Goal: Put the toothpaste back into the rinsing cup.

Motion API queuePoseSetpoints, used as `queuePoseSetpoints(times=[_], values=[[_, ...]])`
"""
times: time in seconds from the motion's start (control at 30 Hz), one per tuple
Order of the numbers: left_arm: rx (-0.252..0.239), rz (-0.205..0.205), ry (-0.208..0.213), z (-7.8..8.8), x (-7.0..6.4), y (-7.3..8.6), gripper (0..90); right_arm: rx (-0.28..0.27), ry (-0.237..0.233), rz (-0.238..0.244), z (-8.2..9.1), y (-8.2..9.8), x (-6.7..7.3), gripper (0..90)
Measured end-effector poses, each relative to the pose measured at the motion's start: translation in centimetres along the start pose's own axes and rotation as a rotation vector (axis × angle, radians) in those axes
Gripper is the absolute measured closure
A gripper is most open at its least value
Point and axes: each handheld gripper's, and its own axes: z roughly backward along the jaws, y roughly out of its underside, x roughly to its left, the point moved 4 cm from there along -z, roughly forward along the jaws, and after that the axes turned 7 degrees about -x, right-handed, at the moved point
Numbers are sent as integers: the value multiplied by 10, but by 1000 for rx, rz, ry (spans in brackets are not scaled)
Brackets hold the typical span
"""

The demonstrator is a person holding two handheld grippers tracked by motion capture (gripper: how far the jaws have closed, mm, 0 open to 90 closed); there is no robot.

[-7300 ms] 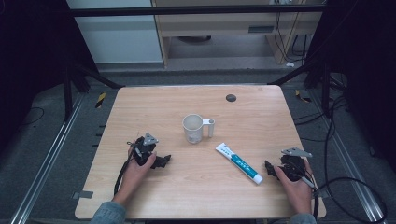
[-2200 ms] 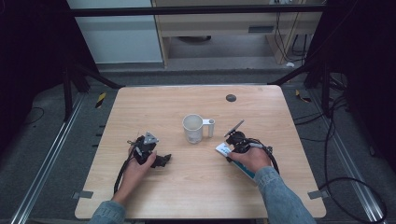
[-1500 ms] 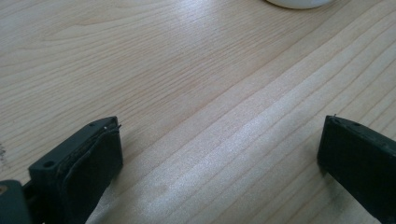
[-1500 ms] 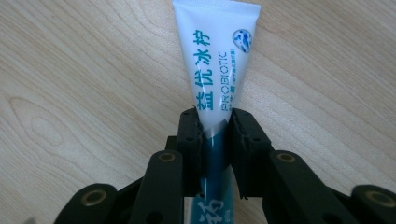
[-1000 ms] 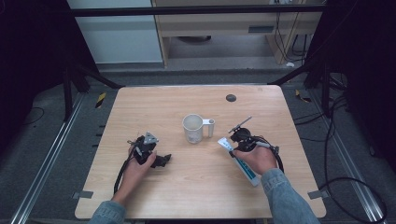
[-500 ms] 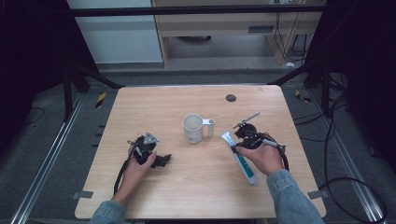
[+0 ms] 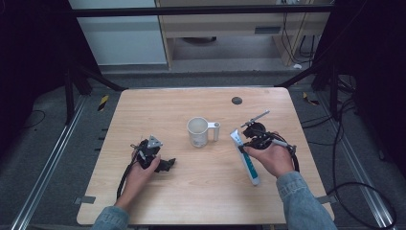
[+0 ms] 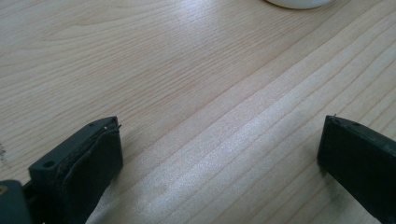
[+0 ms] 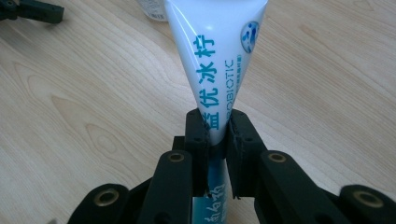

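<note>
Right tongs (image 9: pixel 216 133) pinch the toothpaste tube (image 9: pixel 215 56) across its narrow part, pads pressed in from both sides; in the high view the tube (image 7: pixel 247 160) lies slantwise under the right hand (image 7: pixel 273 155), just right of the white mug (image 7: pixel 198 132), its lower end apparently at the desk (image 7: pixel 158 110) surface and the gripped end raised. Left tongs (image 8: pixel 205 154) stand spread wide over bare wood, nothing between them, the left hand (image 7: pixel 143 165) resting on the desk well left of the mug. Judgement: the step in hand is lifting the tube, probably to stand it in the mug. To do it well, the grip should stay firm, since the tube is soft and slick and may slide or swing. Lift straight up until the trailing end clears the desk, then carry it over the mug's rim with the long axis near vertical. The mug's handle faces the right hand, so approach from above, not sideways, to avoid knocking it. The left tongs could steady the mug if it shifts. A dark round mark (image 7: pixel 236 100) lies on the far side of the desk, out of the path.
</note>
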Motion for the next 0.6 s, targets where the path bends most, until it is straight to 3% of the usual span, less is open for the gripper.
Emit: queuePoseSetpoints(times=[0.27,0.6], values=[[-1,0,0,0,0,0,0,-20,7,7,9,-6,1,807],[-4,4,-1,0,0,0,0,-87,13,26,25,-22,6,813]])
